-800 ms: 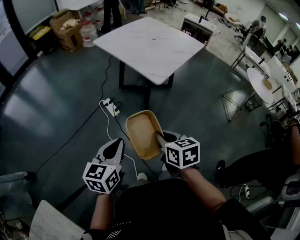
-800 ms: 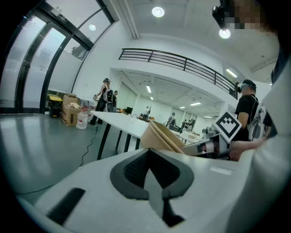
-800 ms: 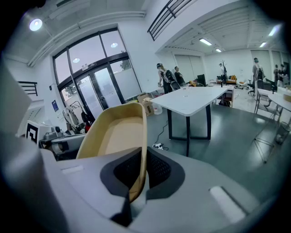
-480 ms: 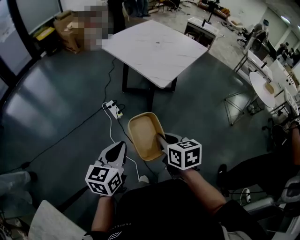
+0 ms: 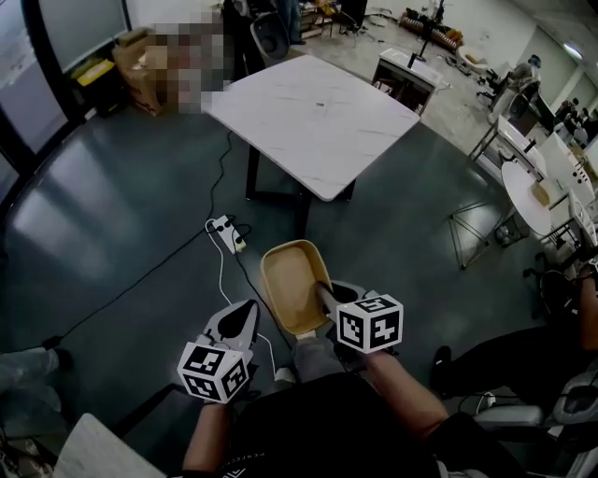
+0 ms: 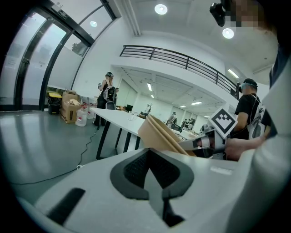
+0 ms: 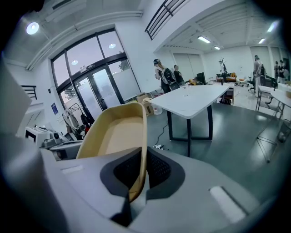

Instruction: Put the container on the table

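Two tools hang over the dark grey floor (image 5: 103, 205), on the near side of the white marble-look counter (image 5: 308, 112) and well apart from it. Far left of the counter, glazed wall panels (image 5: 70, 23) in black frames line the room. A cardboard box (image 5: 138, 65) sits on the floor off the counter's left corner. A white power strip (image 5: 227, 233) lies on the floor just short of the counter's black legs, and its cable trails away to the left. Nearer than that, the left tool (image 5: 246, 310) has its jaws clenched together with nothing between them. To its right is the tan container (image 5: 291, 280), an empty oblong tray with rounded corners. It is held in the air in front of the counter, not on it, and tipped at an angle. The right tool (image 5: 324, 291) is clamped on the container's near right rim, one jaw inside the wall and one outside. The counter's top is almost bare, with one small item near its middle that is too small to identify. Right of the counter stand more white tables (image 5: 523, 177) and metal frames.
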A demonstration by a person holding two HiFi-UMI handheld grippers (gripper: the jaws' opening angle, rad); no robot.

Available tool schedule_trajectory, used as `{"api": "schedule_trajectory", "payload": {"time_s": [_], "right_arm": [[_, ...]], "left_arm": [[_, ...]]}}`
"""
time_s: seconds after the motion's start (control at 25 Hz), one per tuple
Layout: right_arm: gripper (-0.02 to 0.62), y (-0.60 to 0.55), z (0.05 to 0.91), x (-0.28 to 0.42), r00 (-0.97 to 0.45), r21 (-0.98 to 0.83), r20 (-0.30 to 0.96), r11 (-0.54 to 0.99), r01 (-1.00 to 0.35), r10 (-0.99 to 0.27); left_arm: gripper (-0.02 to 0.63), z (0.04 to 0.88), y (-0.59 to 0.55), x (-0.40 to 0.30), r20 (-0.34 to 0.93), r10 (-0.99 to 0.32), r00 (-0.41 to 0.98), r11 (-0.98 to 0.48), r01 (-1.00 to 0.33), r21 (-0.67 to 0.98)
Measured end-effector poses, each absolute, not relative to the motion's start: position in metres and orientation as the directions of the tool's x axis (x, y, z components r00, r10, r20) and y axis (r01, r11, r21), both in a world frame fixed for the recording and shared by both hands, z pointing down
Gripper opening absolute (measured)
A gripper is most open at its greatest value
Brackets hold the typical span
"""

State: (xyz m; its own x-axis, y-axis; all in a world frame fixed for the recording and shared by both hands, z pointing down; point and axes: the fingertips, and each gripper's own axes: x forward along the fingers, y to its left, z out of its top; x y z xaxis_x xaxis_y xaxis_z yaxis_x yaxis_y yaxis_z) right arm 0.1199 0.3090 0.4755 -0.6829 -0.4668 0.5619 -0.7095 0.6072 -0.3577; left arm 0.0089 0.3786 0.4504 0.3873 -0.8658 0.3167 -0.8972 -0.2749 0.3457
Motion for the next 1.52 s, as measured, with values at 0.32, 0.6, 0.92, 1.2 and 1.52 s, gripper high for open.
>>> {"api": "schedule_trajectory", "payload": {"time_s": [0.32,0.6,0.92,1.2,1.52], "right_arm": [[0.009,0.252,0.476,0.107,-0.712,-0.375,0.561,0.638,-0.673,-0.422],[0.009,0.195,0.475,0.099,-0.728,-0.381,0.565,0.660,-0.648,-0.388],[0.009,0.139,0.472,0.107,-0.748,-0.388,0.546,0.678,-0.625,-0.377],[0.009,0.107,0.476,0.120,-0.749,-0.385,0.549,0.683,-0.621,-0.372],[0.009,0.086,0.477,0.123,-0.753,-0.401,0.551,0.677,-0.618,-0.361]], "left_arm": [[-0.009,0.444,0.316,0.000,0.320,-0.881,0.348,-0.241,-0.913,0.330],[-0.009,0.439,0.266,-0.005,0.328,-0.895,0.303,-0.195,-0.925,0.325],[-0.009,0.438,0.220,0.000,0.339,-0.904,0.261,-0.160,-0.941,0.299],[-0.009,0.440,0.190,0.014,0.352,-0.902,0.250,-0.156,-0.949,0.273],[-0.009,0.441,0.174,0.012,0.373,-0.899,0.230,-0.133,-0.954,0.268]]}}
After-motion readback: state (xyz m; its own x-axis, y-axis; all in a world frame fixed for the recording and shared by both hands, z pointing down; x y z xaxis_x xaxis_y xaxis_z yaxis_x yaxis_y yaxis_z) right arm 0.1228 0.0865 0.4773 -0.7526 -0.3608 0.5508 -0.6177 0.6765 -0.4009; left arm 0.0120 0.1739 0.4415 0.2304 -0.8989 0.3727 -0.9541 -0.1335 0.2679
